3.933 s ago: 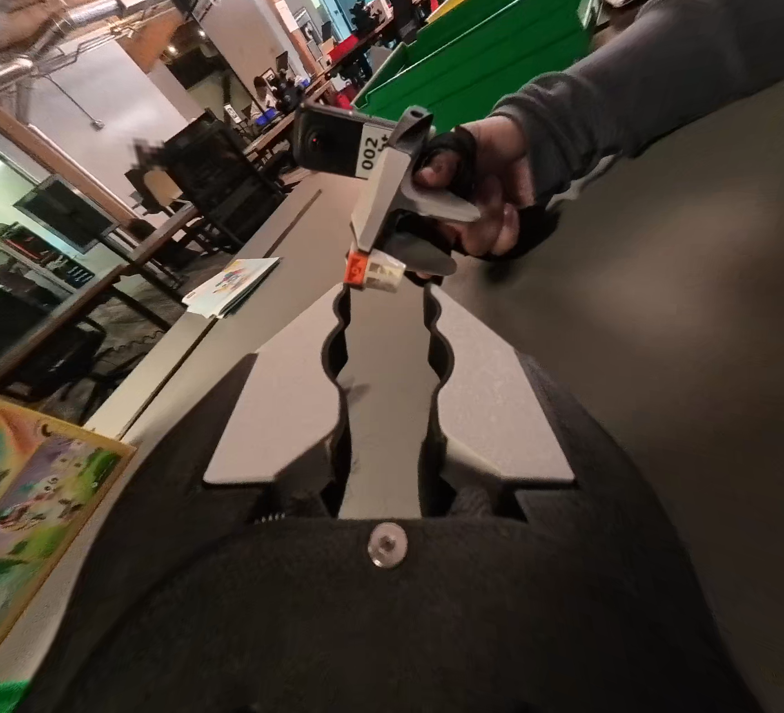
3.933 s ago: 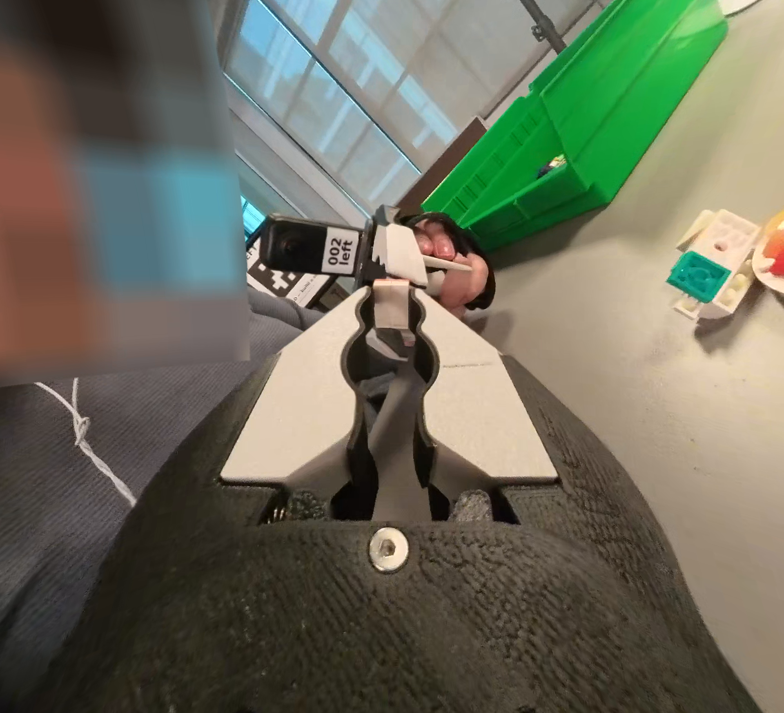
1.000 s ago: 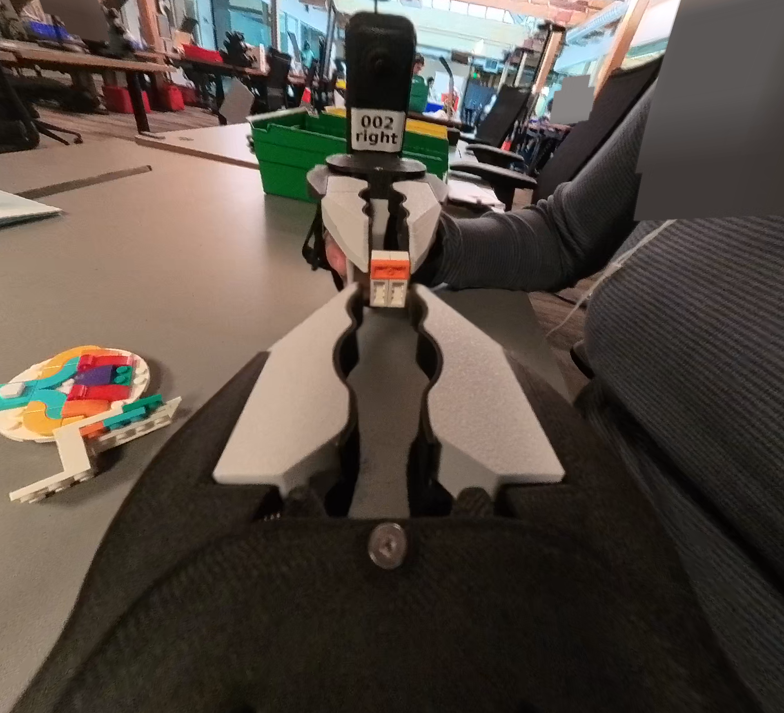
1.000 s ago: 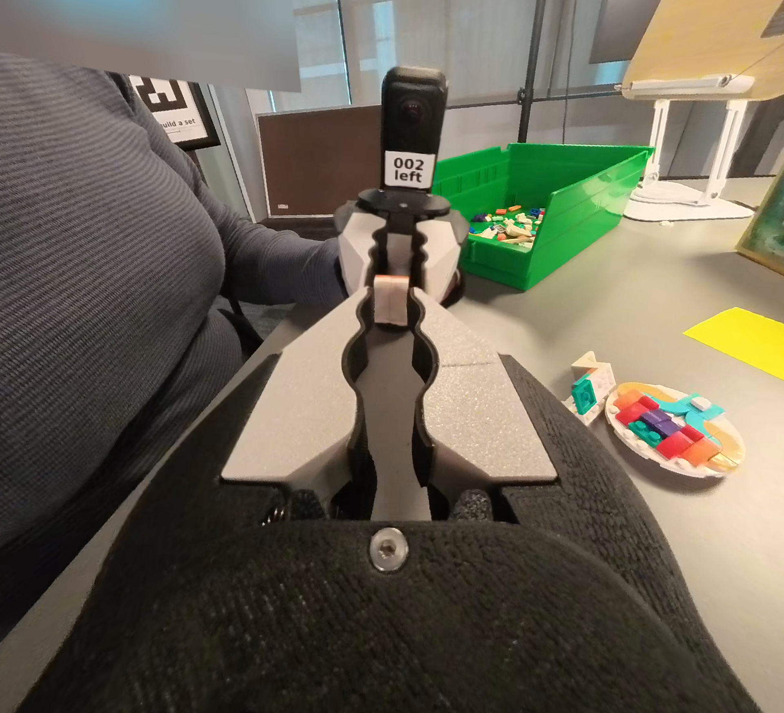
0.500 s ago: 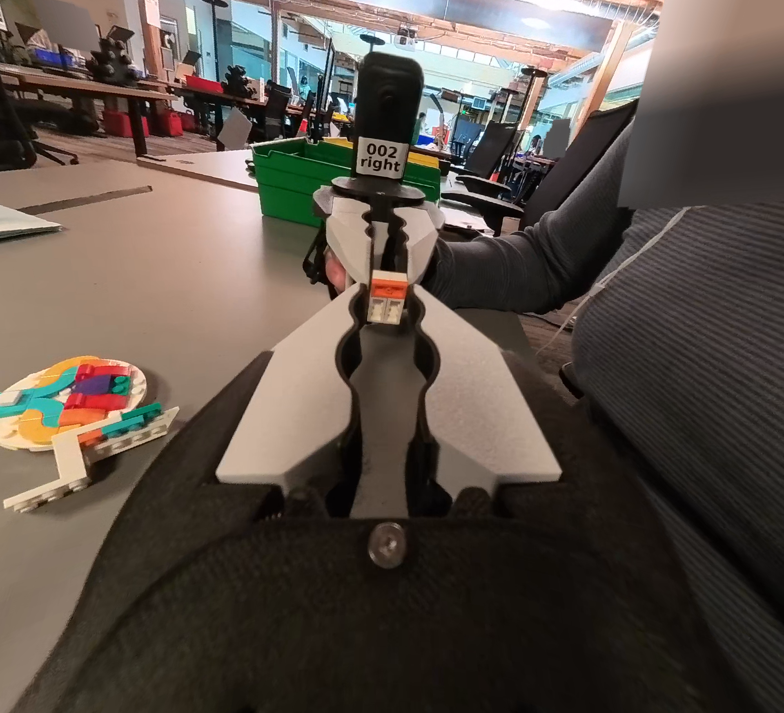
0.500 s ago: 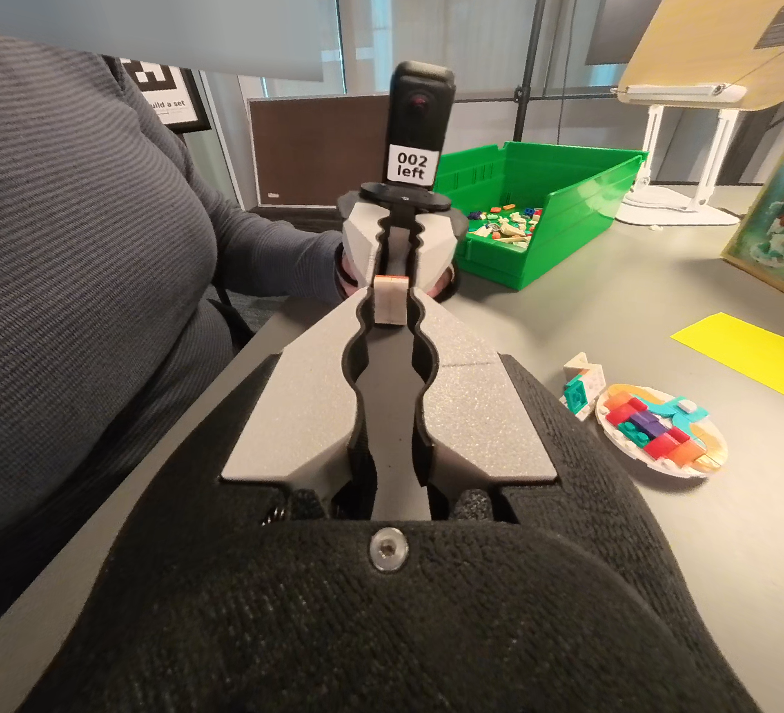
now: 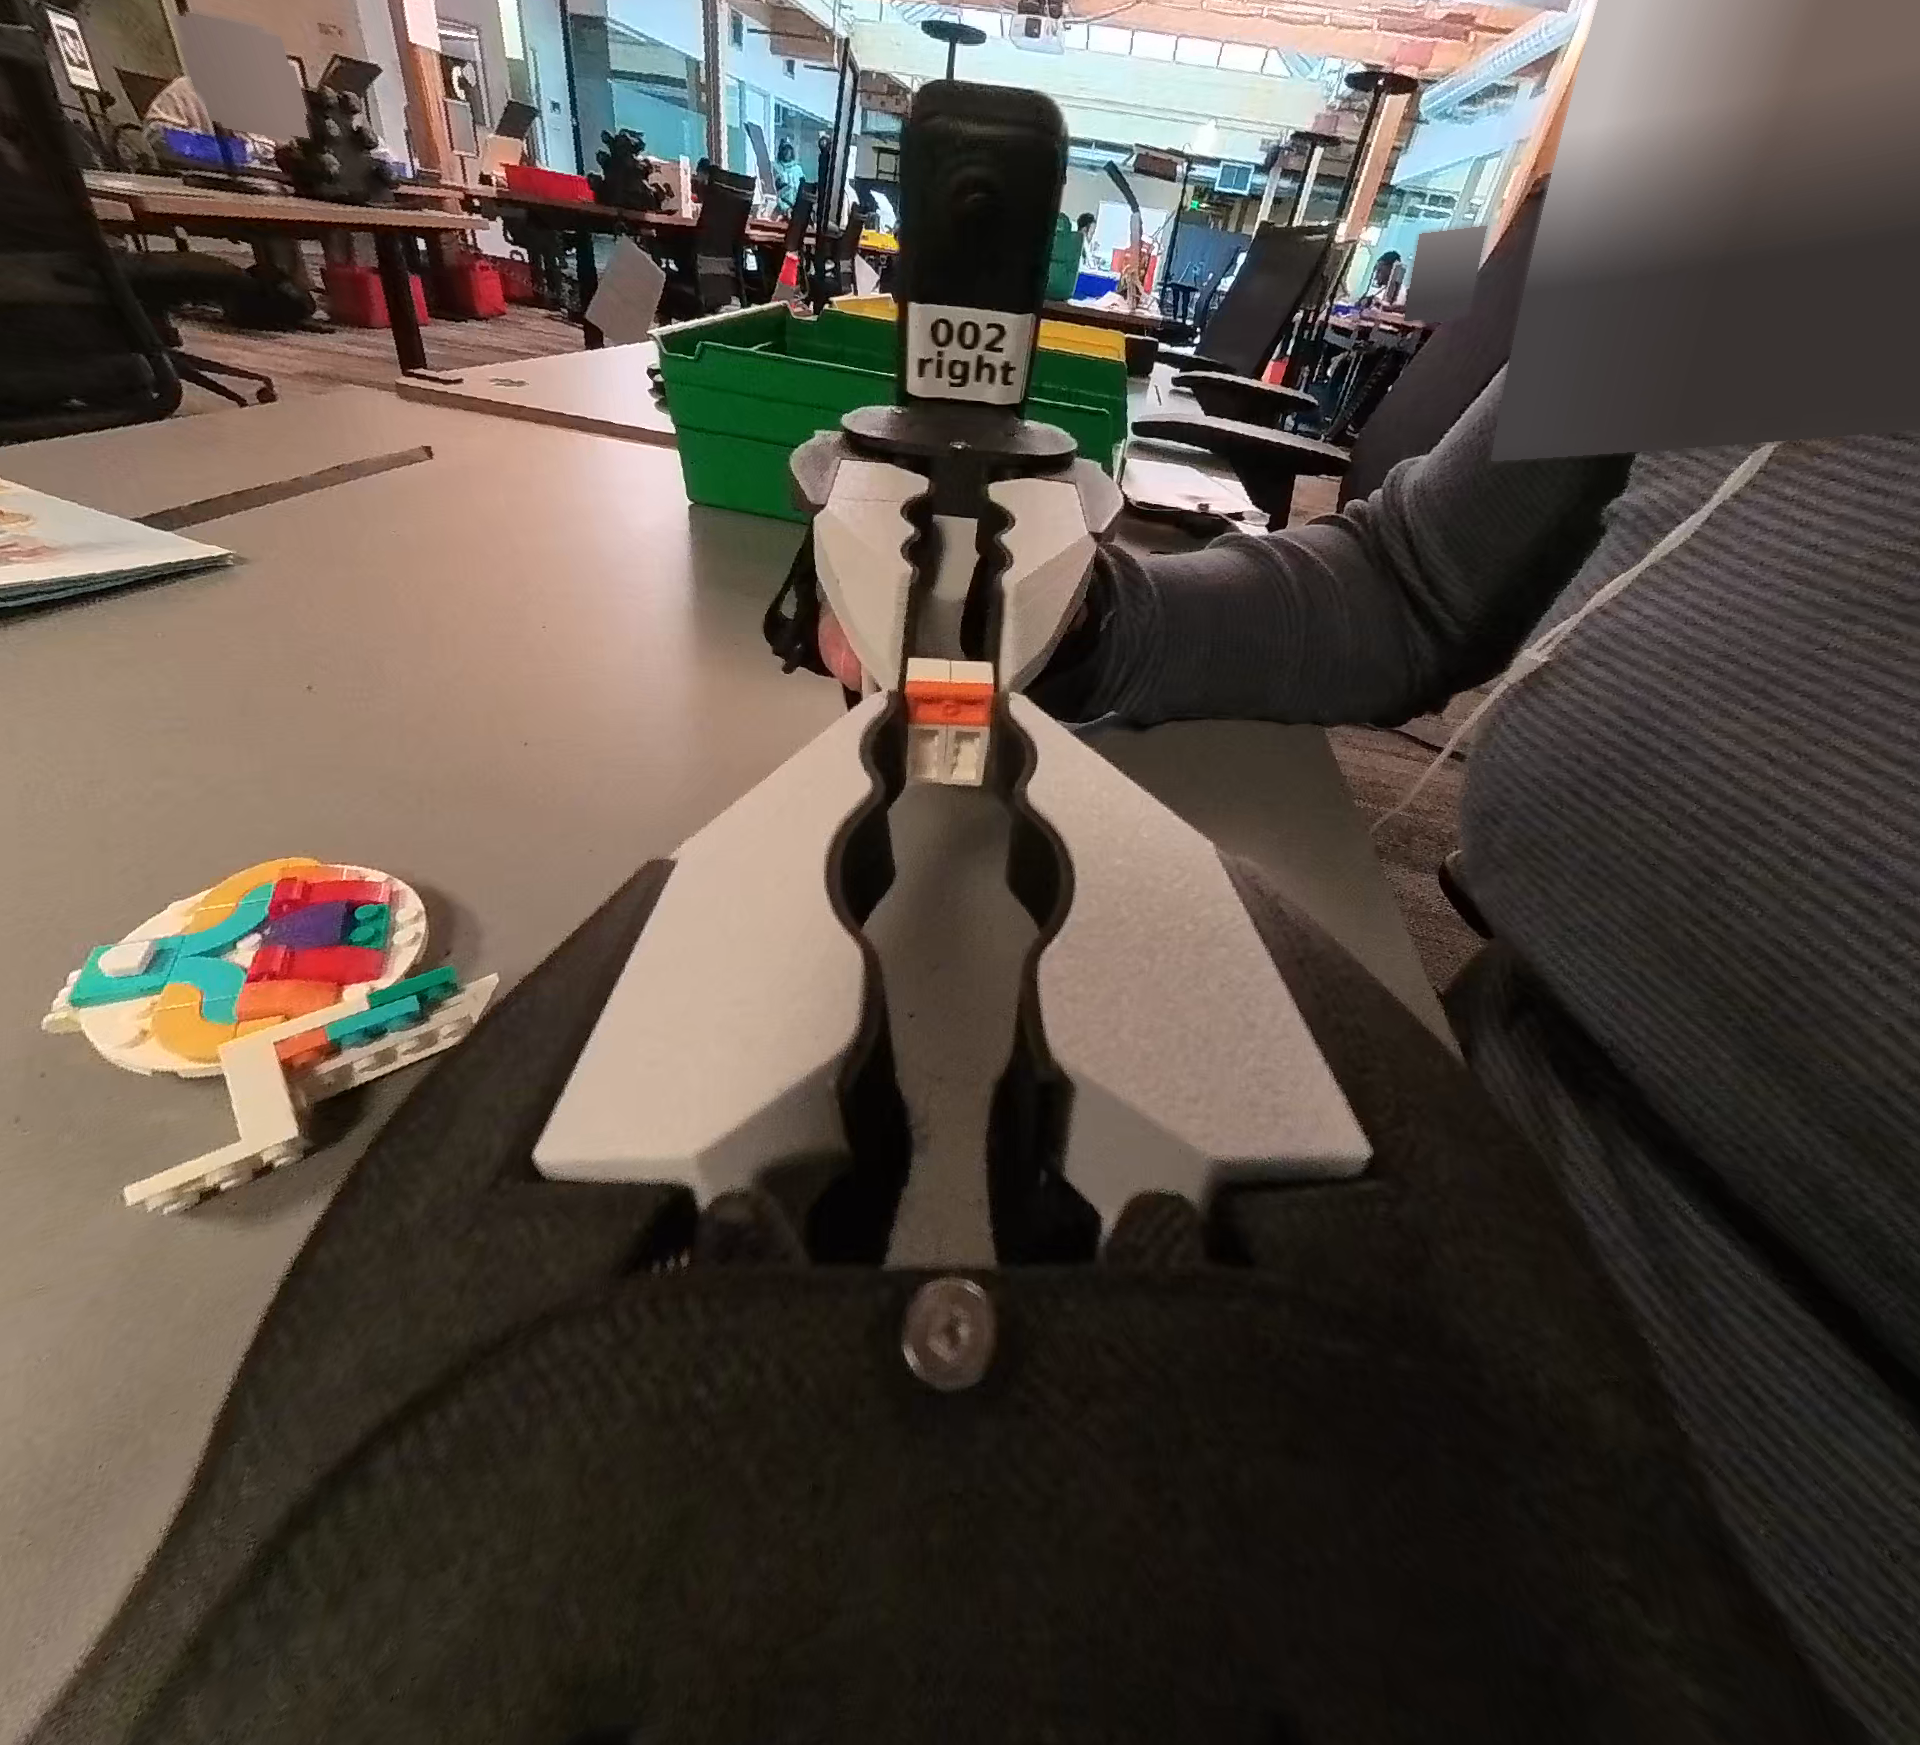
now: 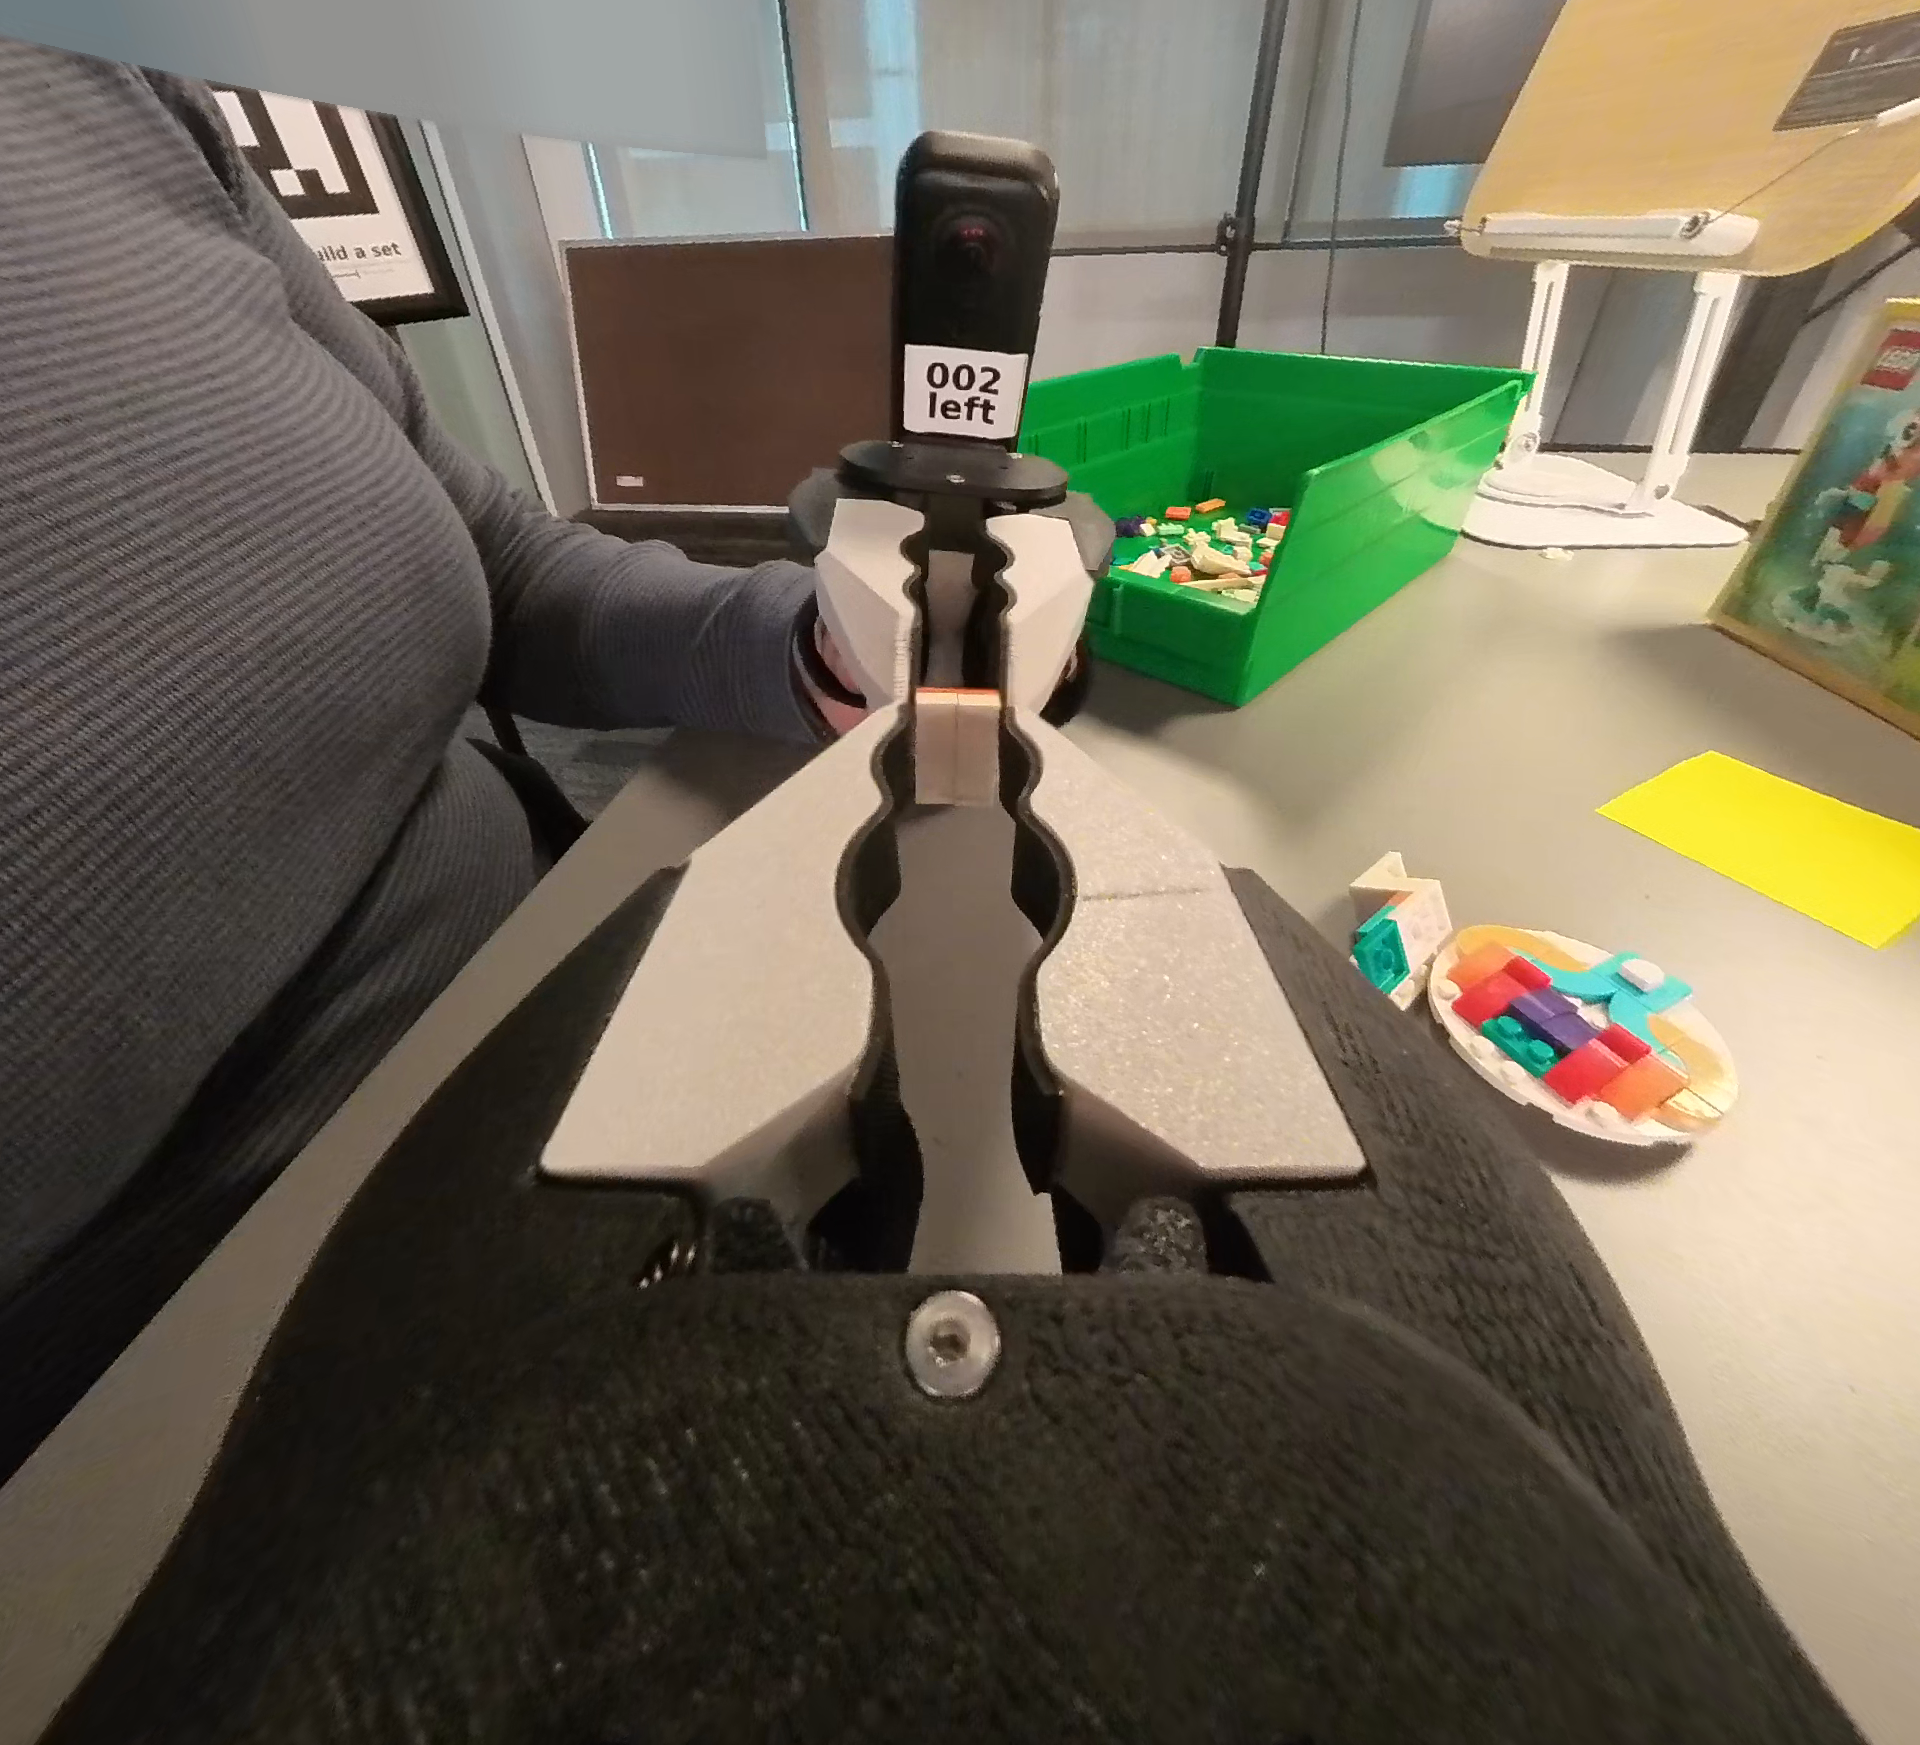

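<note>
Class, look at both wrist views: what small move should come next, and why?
Probably ease the right claw open slightly: it and the left claw both seem to pinch one orange-and-white brick stack, tip to tip above the table, so neither can carry it away.

Right gripper (image 8: 951,750) clamped on a small white brick stack (image 8: 954,748), frame centre.
Left gripper (image 8: 951,646) faces it; green bin (image 8: 1351,532) upper right.

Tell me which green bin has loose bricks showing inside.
The green bin behind the left gripper, seen in the right wrist view; the stacked green bins show only their walls.
</note>
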The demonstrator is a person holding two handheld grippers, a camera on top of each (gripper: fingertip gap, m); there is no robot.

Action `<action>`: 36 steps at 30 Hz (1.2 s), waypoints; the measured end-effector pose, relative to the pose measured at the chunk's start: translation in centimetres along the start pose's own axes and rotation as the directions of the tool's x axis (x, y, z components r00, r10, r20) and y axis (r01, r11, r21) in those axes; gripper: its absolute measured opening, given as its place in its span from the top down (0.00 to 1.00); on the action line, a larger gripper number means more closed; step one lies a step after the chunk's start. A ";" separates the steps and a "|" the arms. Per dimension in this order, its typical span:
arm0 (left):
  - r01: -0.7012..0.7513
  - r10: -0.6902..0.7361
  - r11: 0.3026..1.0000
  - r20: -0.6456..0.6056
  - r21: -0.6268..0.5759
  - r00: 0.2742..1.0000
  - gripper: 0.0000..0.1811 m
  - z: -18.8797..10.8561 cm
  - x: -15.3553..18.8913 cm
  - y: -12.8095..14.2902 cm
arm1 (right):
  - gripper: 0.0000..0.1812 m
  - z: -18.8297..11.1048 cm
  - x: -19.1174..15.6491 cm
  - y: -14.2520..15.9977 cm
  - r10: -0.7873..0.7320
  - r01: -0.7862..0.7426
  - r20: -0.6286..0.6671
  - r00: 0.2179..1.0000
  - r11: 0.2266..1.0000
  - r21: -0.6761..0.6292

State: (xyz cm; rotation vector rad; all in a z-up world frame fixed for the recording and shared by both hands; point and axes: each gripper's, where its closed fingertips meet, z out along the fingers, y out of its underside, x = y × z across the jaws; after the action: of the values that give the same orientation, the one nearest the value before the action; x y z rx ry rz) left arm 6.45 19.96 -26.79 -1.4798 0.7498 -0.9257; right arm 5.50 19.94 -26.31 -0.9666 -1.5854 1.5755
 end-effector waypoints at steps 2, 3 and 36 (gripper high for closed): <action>0.000 0.000 1.000 0.003 0.004 1.000 0.92 -0.1 -0.1 0.0 | 0.93 0.1 0.0 0.0 -0.002 0.002 -0.011 1.000 1.000 -0.010; 0.000 0.000 1.000 0.001 -0.001 1.000 0.92 -0.1 -0.1 0.0 | 0.93 0.1 0.1 0.2 -0.016 0.015 -0.019 1.000 0.999 -0.036; 0.806 -0.008 0.474 0.914 -0.354 0.406 0.85 -25.2 -11.2 4.7 | 0.93 -3.3 3.3 2.6 0.073 -0.090 -0.132 0.989 0.988 -0.128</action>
State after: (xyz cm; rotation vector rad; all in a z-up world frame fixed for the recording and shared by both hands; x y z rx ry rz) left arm -20.71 16.93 -32.66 -2.7640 -0.1379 -0.0480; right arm 6.91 24.38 -28.96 -1.1942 -1.5956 1.4453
